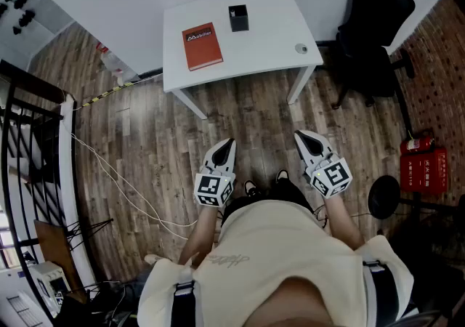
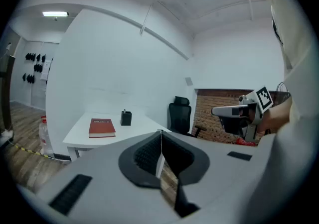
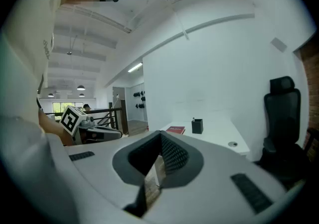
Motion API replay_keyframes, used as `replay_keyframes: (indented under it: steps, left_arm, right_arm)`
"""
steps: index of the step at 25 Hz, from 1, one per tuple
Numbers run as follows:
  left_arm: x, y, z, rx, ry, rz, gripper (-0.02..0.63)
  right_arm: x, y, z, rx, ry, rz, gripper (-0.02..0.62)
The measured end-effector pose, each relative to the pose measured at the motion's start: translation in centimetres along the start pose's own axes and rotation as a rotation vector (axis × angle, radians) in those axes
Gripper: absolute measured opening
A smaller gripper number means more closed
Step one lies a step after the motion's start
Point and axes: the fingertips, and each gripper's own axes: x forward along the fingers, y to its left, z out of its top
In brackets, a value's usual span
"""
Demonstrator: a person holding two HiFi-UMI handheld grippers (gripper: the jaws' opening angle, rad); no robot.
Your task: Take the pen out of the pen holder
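The black pen holder (image 1: 238, 18) stands near the back edge of a white table (image 1: 269, 42); it also shows small in the left gripper view (image 2: 126, 118) and the right gripper view (image 3: 197, 126). A pen tip barely pokes above its rim. Both grippers hang over the wooden floor, close to the person's body and well short of the table. My left gripper (image 1: 229, 142) (image 2: 160, 132) has its jaws together with nothing between them. The right gripper (image 1: 299, 134) (image 3: 160, 132) also has its tips meeting and holds nothing.
A red book (image 1: 202, 46) lies left of the holder, and a small round grey object (image 1: 301, 49) sits at the table's right corner. A black office chair (image 1: 374, 20) stands to the right, with red fire extinguishers (image 1: 421, 162) beyond. A dark railing (image 1: 29, 136) and floor cables (image 1: 123, 180) are at left.
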Motion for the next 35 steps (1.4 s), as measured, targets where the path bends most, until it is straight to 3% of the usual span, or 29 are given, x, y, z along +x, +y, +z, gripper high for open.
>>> replay_keyframes:
  steps: [8, 16, 22, 29, 35]
  left_arm:
    - [1.0, -0.5, 1.0, 0.014, -0.01, 0.043, 0.018]
    - [2.2, -2.5, 2.4, -0.039, -0.006, 0.113, 0.018]
    - [2.6, -4.8, 1.1, -0.067, -0.001, 0.193, 0.018]
    - [3.7, -5.2, 0.1, -0.08, 0.043, 0.186, 0.018]
    - [6.1, -3.1, -0.1, -0.099, 0.018, 0.187, 0.018]
  right_arm:
    - [0.0, -2.5, 1.1, 0.013, -0.052, 0.019, 0.008]
    - [-0.9, -5.4, 0.8, 0.0, -0.014, 0.103, 0.008]
    - [-2.0, -7.1, -0.1, 0.02, 0.01, 0.147, 0.008]
    - [-0.8, -7.9, -0.8, 0.041, 0.036, 0.17, 0.008]
    - [0.4, -8.7, -0.9, 0.021, 0.062, 0.163, 0.008]
